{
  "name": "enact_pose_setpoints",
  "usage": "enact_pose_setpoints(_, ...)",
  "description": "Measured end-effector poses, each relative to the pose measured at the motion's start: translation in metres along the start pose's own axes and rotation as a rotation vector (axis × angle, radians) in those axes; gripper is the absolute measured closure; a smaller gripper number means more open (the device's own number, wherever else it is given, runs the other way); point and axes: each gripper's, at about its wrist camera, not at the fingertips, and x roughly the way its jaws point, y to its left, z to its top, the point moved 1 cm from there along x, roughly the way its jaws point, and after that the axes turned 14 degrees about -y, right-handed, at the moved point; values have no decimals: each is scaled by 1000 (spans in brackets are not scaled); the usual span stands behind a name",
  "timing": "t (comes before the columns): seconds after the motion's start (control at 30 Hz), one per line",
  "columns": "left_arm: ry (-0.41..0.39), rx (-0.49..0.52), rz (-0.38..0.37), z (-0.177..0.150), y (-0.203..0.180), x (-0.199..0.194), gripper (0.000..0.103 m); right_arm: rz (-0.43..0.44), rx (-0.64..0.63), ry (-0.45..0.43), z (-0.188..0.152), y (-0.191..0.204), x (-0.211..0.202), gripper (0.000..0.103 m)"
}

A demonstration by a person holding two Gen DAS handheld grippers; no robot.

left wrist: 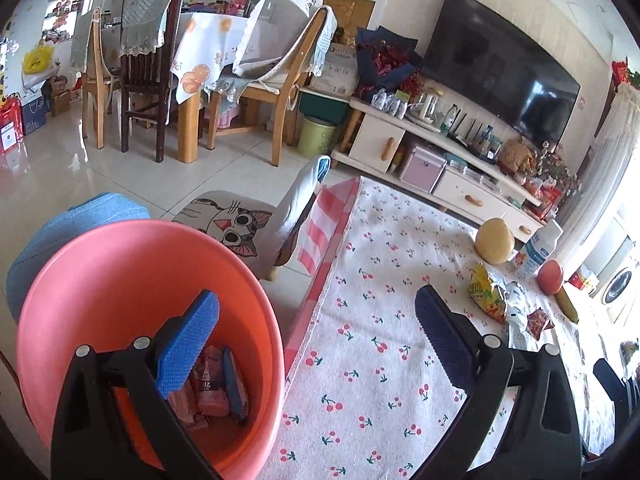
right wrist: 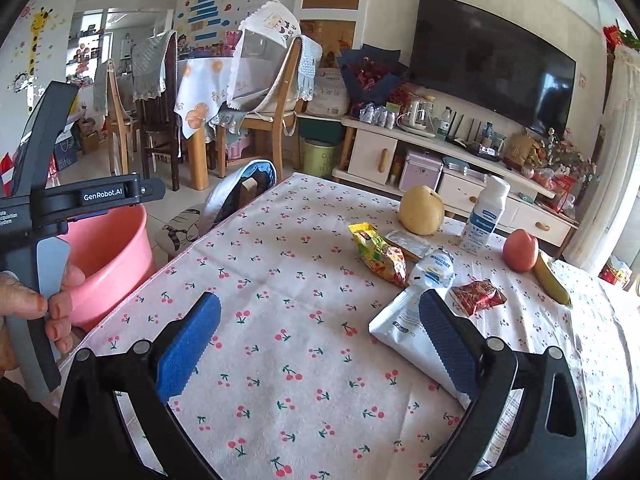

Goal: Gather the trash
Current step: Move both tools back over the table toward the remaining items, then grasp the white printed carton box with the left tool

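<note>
White pouch (right wrist: 404, 326) touching wide-open right gripper (right wrist: 320, 336) jaws' right pad.

Left gripper (left wrist: 316, 316) fingers wide apart, empty; right gripper (right wrist: 320, 320) likewise.

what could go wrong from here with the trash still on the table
1. The white pouch lies right beside the right tool, partly under its far finger; closing now could just pinch its edge or bunch up the tablecloth.
2. The wrappers sit close to the pear, apple and white bottle; a wide sweep might knock these.
3. The pink bucket stands off the table's edge, so a short drop may miss it.
</note>
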Motion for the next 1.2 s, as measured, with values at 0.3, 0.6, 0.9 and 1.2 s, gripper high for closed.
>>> enact_pose_setpoints(0.3, -21, 142, -40, -13, -44, -10, 4, -30, 87, -10, -8, -44, -19, 5)
enact_pose_setpoints(0.6, -48, 120, -188, -28, -83, -27, 4, -140, 145, -31, -13, -114, -37, 5)
enact_pose_setpoints(0.9, 2, 229, -348, -57, -143, -48, 4, -274, 316, -30, -24, -210, -57, 5)
enact_pose_setpoints(1.2, 99, 400, -587, -108, -225, -82, 4, -297, 464, 56, -41, -271, -57, 5)
